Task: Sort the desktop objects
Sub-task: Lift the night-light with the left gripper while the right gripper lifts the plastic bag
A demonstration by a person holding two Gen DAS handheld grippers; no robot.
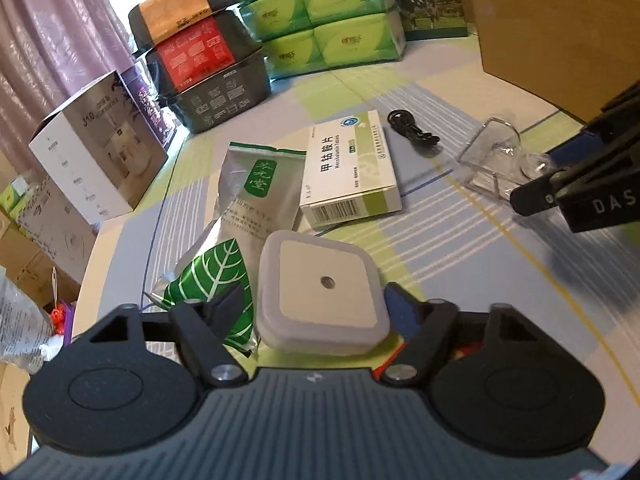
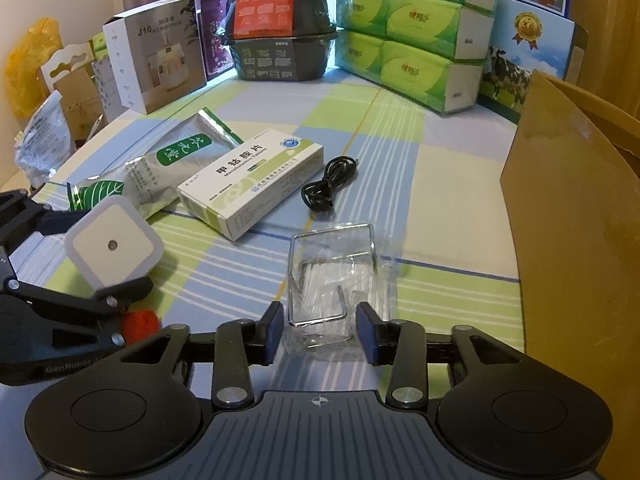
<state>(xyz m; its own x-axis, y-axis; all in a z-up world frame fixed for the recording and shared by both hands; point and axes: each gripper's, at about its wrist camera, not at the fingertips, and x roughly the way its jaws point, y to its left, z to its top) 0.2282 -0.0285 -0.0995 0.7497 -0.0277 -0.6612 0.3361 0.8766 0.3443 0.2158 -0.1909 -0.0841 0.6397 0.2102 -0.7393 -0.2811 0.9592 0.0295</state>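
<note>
My left gripper (image 1: 316, 308) is shut on a white square night light (image 1: 324, 292), held tilted just above the checked tablecloth; the right wrist view shows the night light (image 2: 114, 244) at the left in that gripper (image 2: 102, 252). My right gripper (image 2: 320, 330) is shut on the near end of a clear plastic package (image 2: 332, 264) that lies on the cloth. From the left, the package (image 1: 492, 160) sits at the right under the right gripper (image 1: 540, 184). A white and green medicine box (image 2: 252, 180), a silver-green pouch (image 2: 160, 164) and a coiled black cable (image 2: 330, 188) lie between.
A brown cardboard box (image 2: 580, 240) stands close on the right. Green tissue packs (image 2: 416, 40), stacked black bowls (image 2: 280, 28) and a humidifier box (image 2: 156, 52) line the back. Something orange-red (image 2: 140, 322) lies under the left gripper. The table edge curves off at the left (image 1: 120, 240).
</note>
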